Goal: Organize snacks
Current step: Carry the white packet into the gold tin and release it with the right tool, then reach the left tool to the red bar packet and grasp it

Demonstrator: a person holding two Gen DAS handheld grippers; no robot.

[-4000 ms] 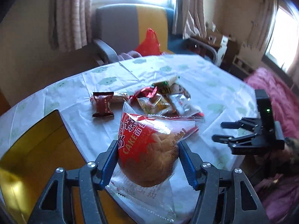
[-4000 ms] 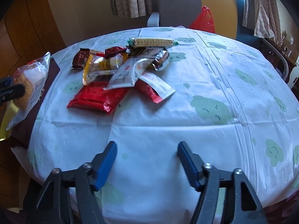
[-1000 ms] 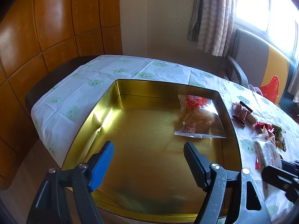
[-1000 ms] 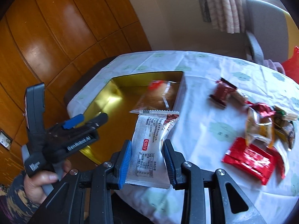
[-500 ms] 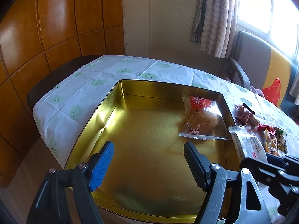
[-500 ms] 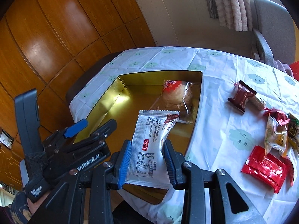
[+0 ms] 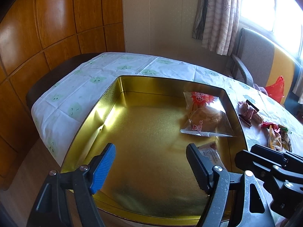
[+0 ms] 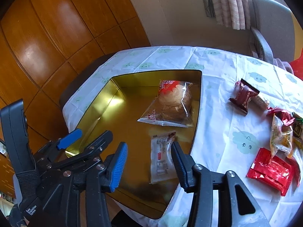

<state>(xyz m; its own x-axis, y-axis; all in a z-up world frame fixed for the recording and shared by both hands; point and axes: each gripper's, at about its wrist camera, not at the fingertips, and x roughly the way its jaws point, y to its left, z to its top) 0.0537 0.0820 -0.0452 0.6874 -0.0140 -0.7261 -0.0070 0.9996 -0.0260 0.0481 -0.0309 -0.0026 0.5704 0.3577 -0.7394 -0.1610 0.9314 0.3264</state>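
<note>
A gold tin box (image 7: 106,102) (image 8: 117,87) sits on the clothed table. A clear-wrapped cake (image 7: 204,113) (image 8: 170,104) lies in its far right corner. A white snack packet (image 8: 161,158) (image 7: 210,151) lies inside near the right wall, just under my right gripper. My right gripper (image 8: 149,162) is open and empty above it. My left gripper (image 7: 151,166) is open and empty over the box's near edge. The right gripper shows in the left wrist view (image 7: 269,162).
Loose snacks lie on the tablecloth right of the box: a dark red packet (image 8: 244,94), a yellow packet (image 8: 280,138), a bright red packet (image 8: 270,170). A grey and yellow chair (image 7: 261,56) stands behind the table. Wood panelling lines the left wall.
My right gripper has opened and the white packet has dropped into the gold box. The left gripper has stayed open over the box's near edge.
</note>
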